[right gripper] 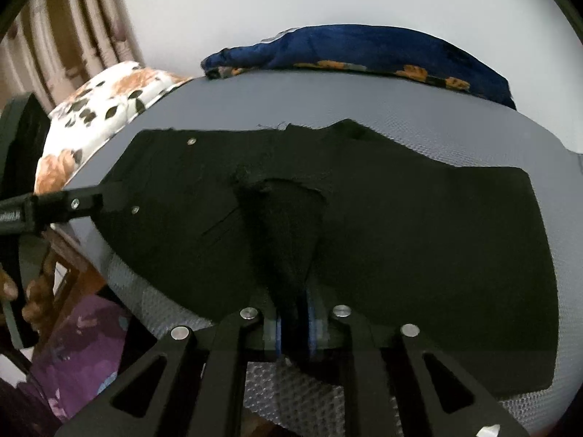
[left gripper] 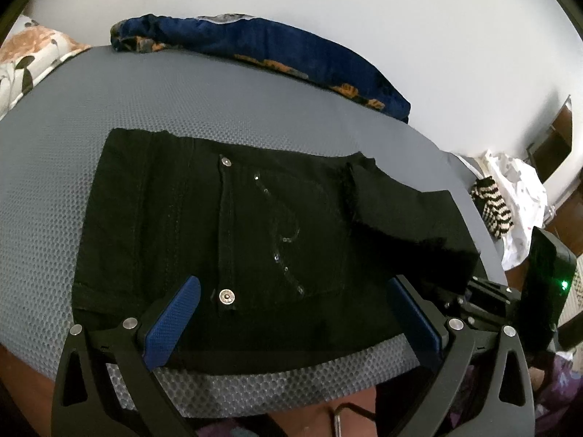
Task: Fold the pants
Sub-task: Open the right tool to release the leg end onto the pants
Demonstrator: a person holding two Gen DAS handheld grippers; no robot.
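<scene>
Now your black pants [left gripper: 233,225] lie flat on the grey mat [left gripper: 109,109], long axis running along its near edge, waistband and rivets toward the left end, legs folded toward the right; your left gripper [left gripper: 291,313] hovers over the near edge with blue fingers [left gripper: 171,327] spread wide and nothing between them; your right gripper [right gripper: 296,322] has its jaws nearly together on a raised pinch of black cloth, though blur makes it hard to say how firmly; the fold lines vanish in the dark fabric.
</scene>
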